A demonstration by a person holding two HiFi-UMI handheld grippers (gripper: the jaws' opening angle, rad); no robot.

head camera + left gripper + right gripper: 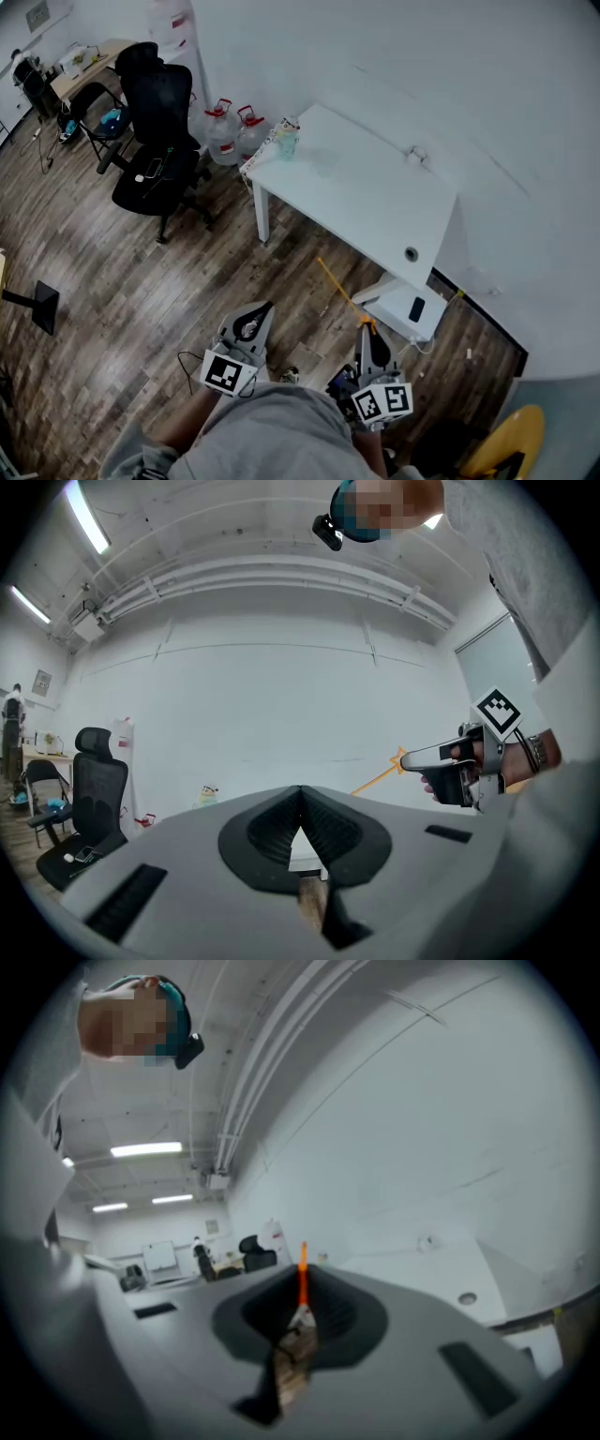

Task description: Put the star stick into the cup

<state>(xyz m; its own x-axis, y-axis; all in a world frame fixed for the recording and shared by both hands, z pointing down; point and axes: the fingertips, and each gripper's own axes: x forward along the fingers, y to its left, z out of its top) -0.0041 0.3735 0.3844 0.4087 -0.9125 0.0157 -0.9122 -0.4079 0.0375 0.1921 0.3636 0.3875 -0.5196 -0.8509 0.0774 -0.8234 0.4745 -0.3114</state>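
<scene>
Left gripper (255, 323): jaws together, empty, idle. What I take for the cup (286, 141) stands on the white table's (375, 211) far corner, 11 o'clock from the right gripper (368, 333), well apart. Right jaws are pinched on the star stick (337, 285) at its star end. Risk: the long free shaft wavers, clips the rim, topples the cup.

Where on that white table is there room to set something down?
Most of the white table is bare: the whole middle, between the cup at its left corner, a small object by the wall and the round hole. Only the cup corner is crowded.
</scene>
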